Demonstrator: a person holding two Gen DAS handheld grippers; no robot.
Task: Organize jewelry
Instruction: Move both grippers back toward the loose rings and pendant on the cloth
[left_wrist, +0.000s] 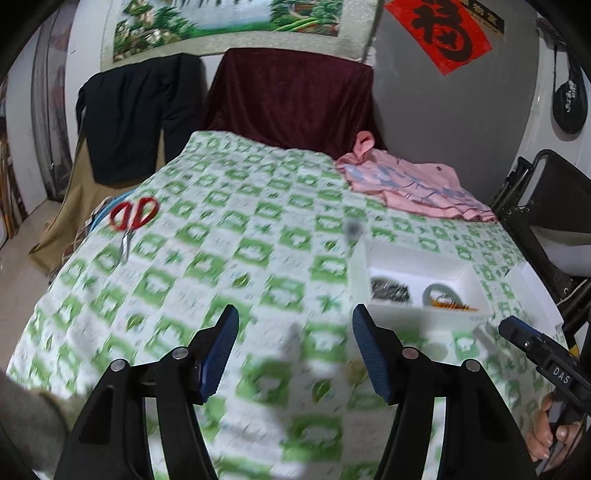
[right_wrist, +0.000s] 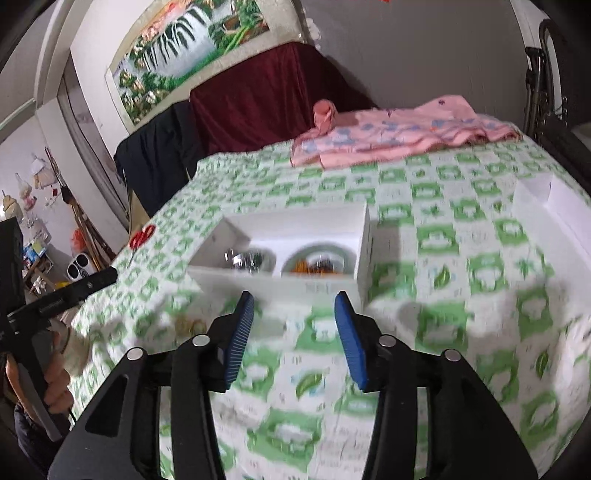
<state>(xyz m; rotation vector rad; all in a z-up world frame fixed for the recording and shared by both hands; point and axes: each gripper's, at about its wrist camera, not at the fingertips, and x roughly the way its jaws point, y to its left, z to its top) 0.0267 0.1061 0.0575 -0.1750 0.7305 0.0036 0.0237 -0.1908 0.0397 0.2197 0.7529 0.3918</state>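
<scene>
A white jewelry box (left_wrist: 417, 258) (right_wrist: 295, 225) stands open on the green-patterned cloth. It holds a dark sparkly piece (left_wrist: 389, 290) (right_wrist: 245, 258) on the left and a pale green bangle (left_wrist: 443, 293) (right_wrist: 317, 253) with an orange piece (right_wrist: 314, 266) on the right. A small yellowish ring-like item (left_wrist: 356, 371) (right_wrist: 190, 325) lies blurred on the cloth near the box. My left gripper (left_wrist: 293, 328) is open and empty, left of the box. My right gripper (right_wrist: 294, 310) is open and empty, just in front of the box. The right gripper also shows in the left wrist view (left_wrist: 517, 332).
The box lid (left_wrist: 532, 291) (right_wrist: 550, 206) lies to the right of the box. Red scissors (left_wrist: 131, 218) (right_wrist: 140, 238) lie at the left edge of the table. A pink garment (left_wrist: 413, 184) (right_wrist: 399, 133) lies at the back. A black folding chair (left_wrist: 550, 199) stands at the right.
</scene>
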